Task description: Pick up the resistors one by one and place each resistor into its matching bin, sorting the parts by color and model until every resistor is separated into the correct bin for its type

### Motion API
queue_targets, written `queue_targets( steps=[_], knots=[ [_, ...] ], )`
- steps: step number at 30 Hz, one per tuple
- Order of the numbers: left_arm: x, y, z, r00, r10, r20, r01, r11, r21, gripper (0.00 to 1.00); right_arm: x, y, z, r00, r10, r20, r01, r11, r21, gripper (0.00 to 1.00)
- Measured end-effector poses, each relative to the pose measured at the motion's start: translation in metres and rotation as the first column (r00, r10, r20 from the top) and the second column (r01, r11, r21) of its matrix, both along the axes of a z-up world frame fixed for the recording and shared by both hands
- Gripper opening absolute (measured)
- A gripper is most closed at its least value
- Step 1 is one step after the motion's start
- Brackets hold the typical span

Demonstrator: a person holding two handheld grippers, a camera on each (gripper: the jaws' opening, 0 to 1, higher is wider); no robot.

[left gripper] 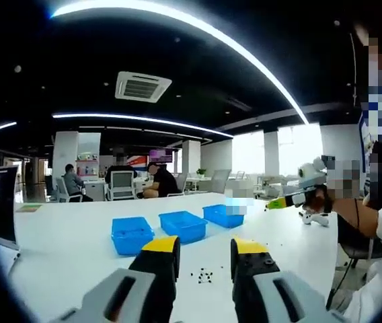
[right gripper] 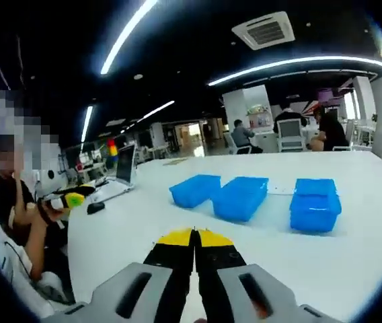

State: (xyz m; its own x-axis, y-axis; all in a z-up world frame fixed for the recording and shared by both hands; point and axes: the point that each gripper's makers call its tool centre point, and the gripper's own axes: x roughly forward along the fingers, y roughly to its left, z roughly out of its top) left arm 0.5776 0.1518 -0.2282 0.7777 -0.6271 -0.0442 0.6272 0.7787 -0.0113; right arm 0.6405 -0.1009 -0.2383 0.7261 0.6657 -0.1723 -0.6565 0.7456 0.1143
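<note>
Several small dark resistors (left gripper: 204,274) lie scattered on the white table (left gripper: 77,235), just beyond my left gripper (left gripper: 205,247). Its yellow-tipped jaws stand apart, open and holding nothing. Past the resistors three blue bins stand in a row: one (left gripper: 132,233), a second (left gripper: 183,225) and a third (left gripper: 223,215). In the right gripper view the same bins (right gripper: 194,189) (right gripper: 241,196) (right gripper: 315,203) sit ahead and to the right of my right gripper (right gripper: 194,237). That gripper is shut, jaws pressed together over the table (right gripper: 130,229), with nothing visible between them.
A seated person (left gripper: 379,202) holds another yellow-tipped gripper (left gripper: 286,200) at the right; that person (right gripper: 16,208) and a gripper (right gripper: 70,200) also appear at the left. A laptop (right gripper: 124,168) and a mouse (right gripper: 95,207) are on the table. More people sit at desks behind.
</note>
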Motion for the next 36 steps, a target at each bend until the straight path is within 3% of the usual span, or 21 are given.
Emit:
queue_targets(
  steps=[2, 4, 11, 16, 22, 28, 36],
  knots=[
    [0.0, 0.0, -0.001, 1.0, 0.001, -0.003, -0.001, 1.0, 0.003, 0.32, 0.0, 0.0, 0.007, 0.995, 0.017, 0.096, -0.011, 0.998, -0.07, 0.03],
    [0.001, 0.0, -0.002, 1.0, 0.002, -0.005, -0.002, 1.0, 0.004, 0.32, 0.002, 0.002, 0.014, 0.988, 0.029, 0.151, -0.011, 0.993, -0.115, 0.03],
    [0.0, -0.001, 0.0, 1.0, -0.001, 0.0, 0.001, 1.0, 0.005, 0.32, 0.023, 0.018, 0.029, 0.981, 0.033, 0.192, -0.007, 0.991, -0.135, 0.03],
    [-0.001, -0.001, 0.0, 1.0, -0.003, 0.002, 0.003, 1.0, 0.005, 0.32, 0.06, 0.03, 0.024, 0.988, 0.028, 0.151, -0.005, 0.989, -0.15, 0.03],
    [-0.001, 0.0, 0.001, 1.0, 0.001, 0.005, -0.001, 1.0, 0.003, 0.31, 0.122, 0.039, 0.01, 0.995, -0.019, 0.097, 0.035, 0.985, -0.167, 0.03],
    [-0.002, 0.0, 0.003, 1.0, 0.0, 0.011, 0.0, 1.0, 0.0, 0.31, 0.177, 0.05, -0.006, 0.997, -0.072, 0.018, 0.073, 0.989, -0.127, 0.03],
    [-0.002, 0.002, 0.003, 1.0, 0.003, 0.012, -0.003, 1.0, -0.005, 0.31, 0.21, 0.061, -0.016, 0.994, -0.111, -0.003, 0.11, 0.985, -0.133, 0.04]
  ],
)
